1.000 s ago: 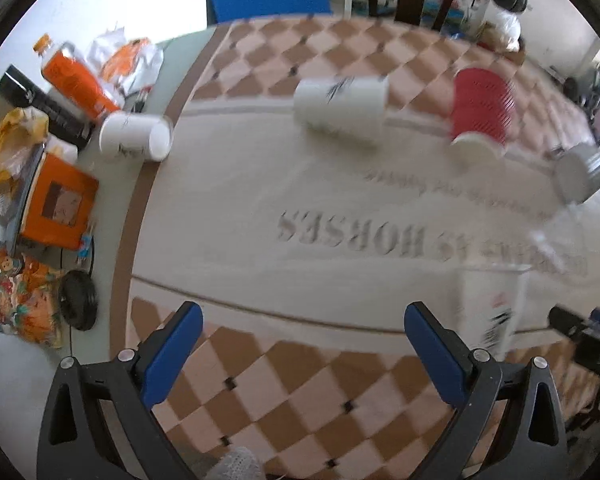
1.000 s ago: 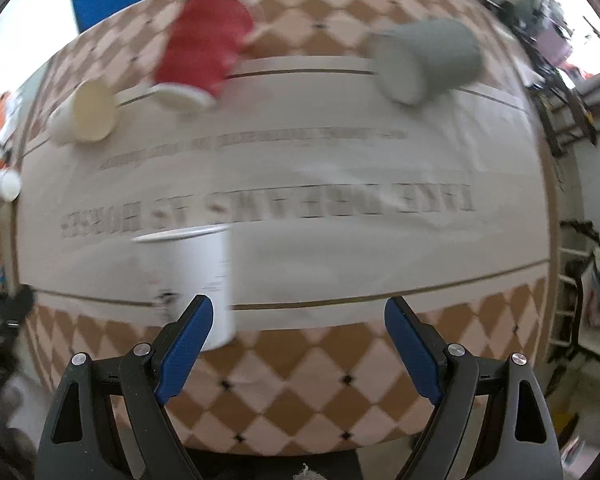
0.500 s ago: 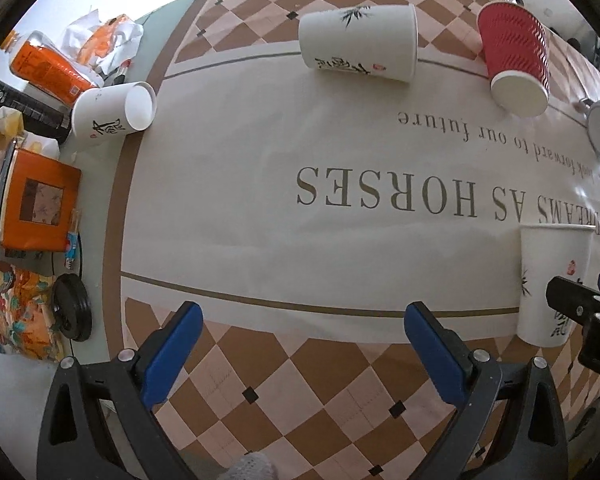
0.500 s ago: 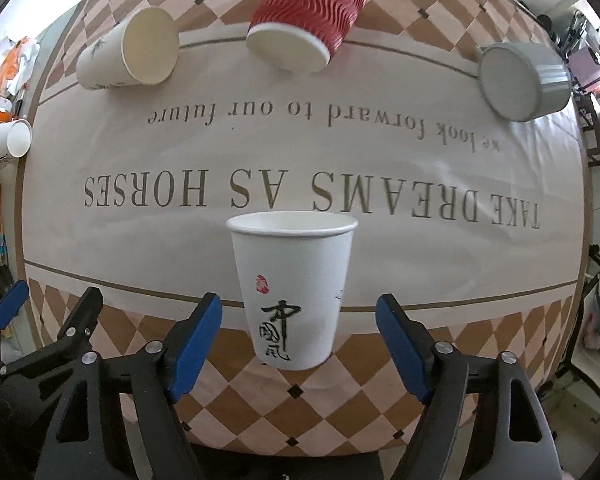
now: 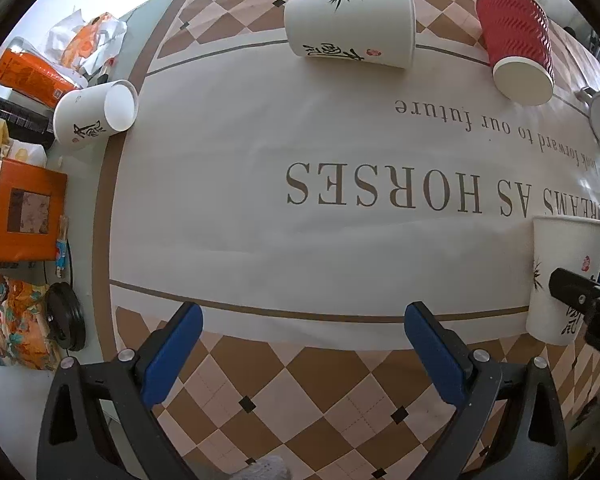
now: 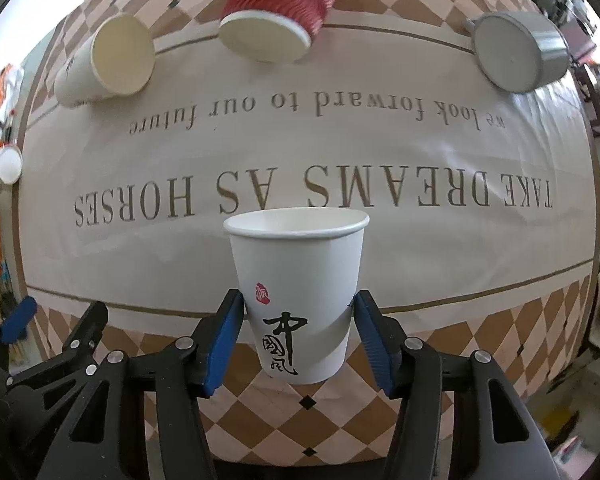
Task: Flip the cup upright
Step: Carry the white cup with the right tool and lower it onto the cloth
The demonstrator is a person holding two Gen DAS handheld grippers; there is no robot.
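Note:
A white paper cup with black calligraphy (image 6: 296,280) stands upright on the table mat. My right gripper (image 6: 298,320) is shut on its lower half, blue pads touching both sides. The same cup shows at the right edge of the left wrist view (image 5: 560,276), with the right gripper's black body in front of it. My left gripper (image 5: 300,340) is open and empty over the checkered border of the mat. A white cup (image 5: 352,26), a red ribbed cup (image 5: 516,48) and a small white cup (image 5: 96,114) lie on their sides.
A grey mug (image 6: 516,52) lies on its side at the far right. Left of the mat sit an orange box (image 5: 28,216), an orange bottle (image 5: 28,76), a black lid (image 5: 66,316) and snack packets (image 5: 12,320).
My right gripper has closed from wide open onto the upright white cup and moved in closer to it. My left gripper has stayed open and shifted slightly.

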